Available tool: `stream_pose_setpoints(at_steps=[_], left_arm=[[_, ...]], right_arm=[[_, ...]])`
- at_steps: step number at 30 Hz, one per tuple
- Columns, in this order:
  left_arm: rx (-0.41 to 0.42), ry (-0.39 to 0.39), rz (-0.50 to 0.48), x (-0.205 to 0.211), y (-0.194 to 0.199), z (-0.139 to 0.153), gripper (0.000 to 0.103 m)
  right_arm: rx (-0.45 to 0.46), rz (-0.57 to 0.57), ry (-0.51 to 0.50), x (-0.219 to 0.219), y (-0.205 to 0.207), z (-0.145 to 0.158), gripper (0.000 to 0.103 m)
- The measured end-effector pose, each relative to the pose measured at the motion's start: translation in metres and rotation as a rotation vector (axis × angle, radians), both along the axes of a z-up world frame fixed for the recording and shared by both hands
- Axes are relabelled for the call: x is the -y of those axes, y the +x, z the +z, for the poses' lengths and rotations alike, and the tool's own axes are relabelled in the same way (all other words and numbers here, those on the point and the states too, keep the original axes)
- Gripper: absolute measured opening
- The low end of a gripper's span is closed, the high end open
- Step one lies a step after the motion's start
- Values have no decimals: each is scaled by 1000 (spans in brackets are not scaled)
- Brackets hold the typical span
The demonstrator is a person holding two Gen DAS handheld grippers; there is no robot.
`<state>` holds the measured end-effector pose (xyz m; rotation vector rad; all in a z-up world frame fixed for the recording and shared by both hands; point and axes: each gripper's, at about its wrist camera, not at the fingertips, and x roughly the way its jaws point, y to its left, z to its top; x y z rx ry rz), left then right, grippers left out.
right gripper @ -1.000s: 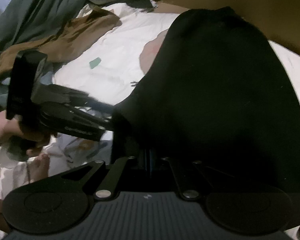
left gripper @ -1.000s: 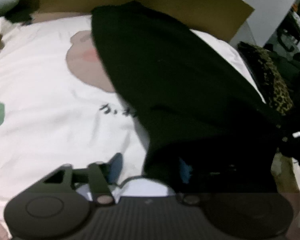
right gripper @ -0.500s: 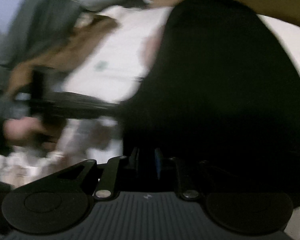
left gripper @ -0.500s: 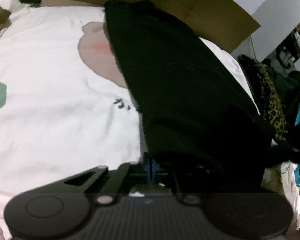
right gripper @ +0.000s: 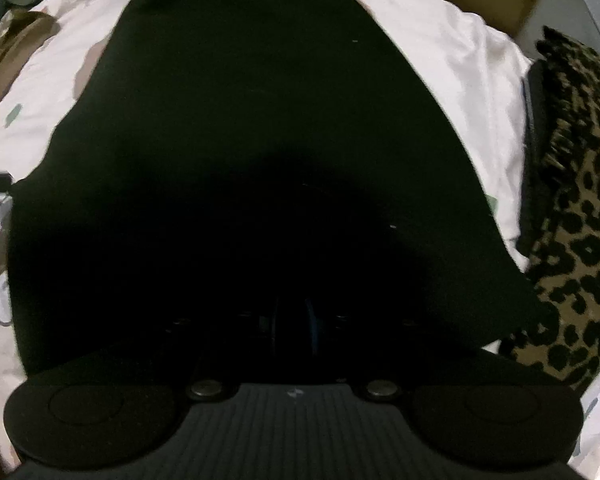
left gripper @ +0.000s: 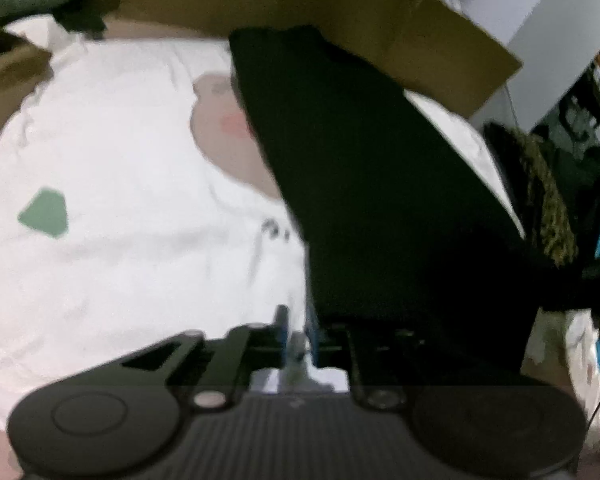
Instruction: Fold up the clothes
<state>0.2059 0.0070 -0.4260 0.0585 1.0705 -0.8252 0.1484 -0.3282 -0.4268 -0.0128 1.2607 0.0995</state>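
The cloth is black. The sheet under it is white, with a pink-brown blob that has a pink spot, and a small green shape. The pillow is tan with black leopard spots. The cardboard is brown.

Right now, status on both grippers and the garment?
Left gripper shut on black garment. Right gripper shut on it too. Leopard-print fabric alongside, right.
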Motion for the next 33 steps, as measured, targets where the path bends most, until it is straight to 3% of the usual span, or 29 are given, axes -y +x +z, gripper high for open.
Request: stream_pose_setpoints(at_steps=[5,11,15,19,23,27,33], left_arm=[[12,-86,-51,24,5,14,19],[-9,-55,-163,63,-8,-4,19],[8,7,-237,75,-26,-16,25],[23,62,-264,65,-44,-21,26],[27,96,-300,52,-60,-24,33],[-3,69,-341,47,-72,-19,39],[-62,76,-404,36,-92,-22,39]], right_arm=[[10,1,-19,2,2,-1,20],[17,-9,-54,11,0,2,20],[27,-23,-45,20,-1,1,19],[38,-45,-19,27,-1,2,19],[44,-66,-12,34,-1,3,19],[49,-87,-7,41,-2,3,19],[54,-117,3,51,-1,4,19]])
